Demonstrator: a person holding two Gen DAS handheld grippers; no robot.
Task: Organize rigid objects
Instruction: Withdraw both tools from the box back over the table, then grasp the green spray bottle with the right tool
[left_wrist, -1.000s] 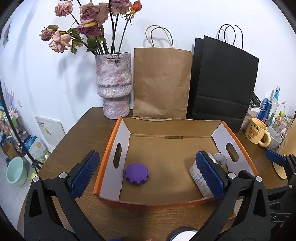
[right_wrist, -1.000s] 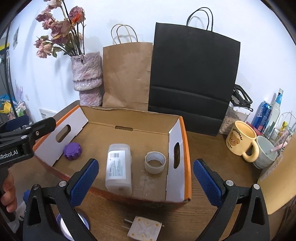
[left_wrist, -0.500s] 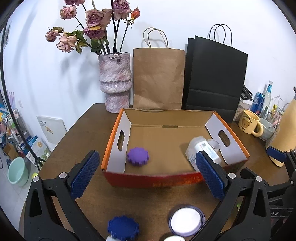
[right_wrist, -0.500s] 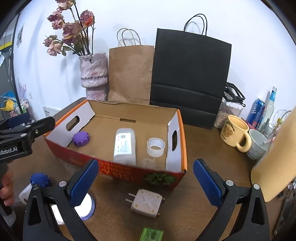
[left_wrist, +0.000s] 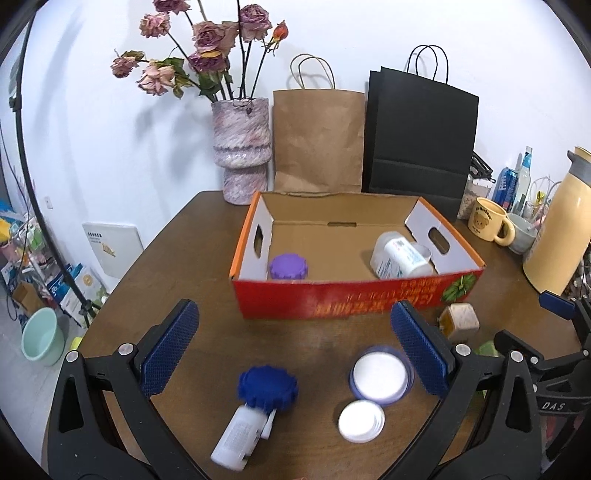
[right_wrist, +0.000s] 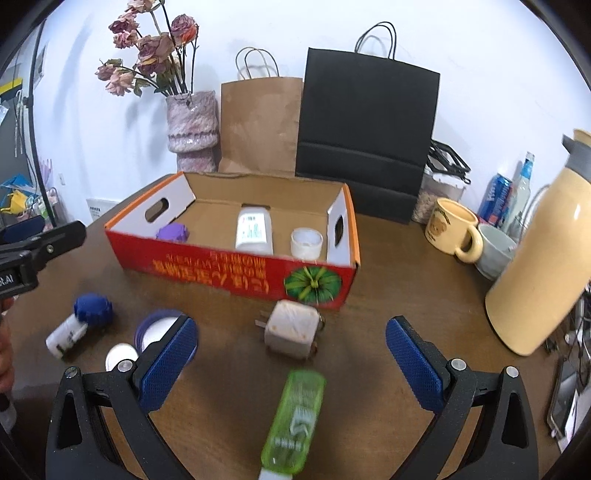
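Note:
A red cardboard box (left_wrist: 354, 301) (right_wrist: 236, 271) stands on the brown table and holds a purple lid (left_wrist: 288, 266), a white bottle (left_wrist: 399, 258) lying down and a white tape roll (right_wrist: 306, 242). In front of it lie a bottle with a blue cap (left_wrist: 255, 406) (right_wrist: 79, 321), a purple-rimmed white lid (left_wrist: 380, 374), a small white lid (left_wrist: 361, 421), a white plug adapter (right_wrist: 291, 328) and a green object (right_wrist: 293, 417). My left gripper (left_wrist: 295, 350) is open and empty above the loose lids. My right gripper (right_wrist: 291, 362) is open and empty above the adapter and green object.
A vase of dried roses (left_wrist: 242, 147), a brown paper bag (left_wrist: 317, 140) and a black paper bag (left_wrist: 419, 136) stand behind the box. A yellow mug (right_wrist: 452, 230), a grey cup (right_wrist: 493, 251), a cream thermos (right_wrist: 543, 258) and cans stand on the right.
Both grippers have drawn back from the box toward the table's front. The loose bottle, lids, adapter and green object have come into view. Both stayed open.

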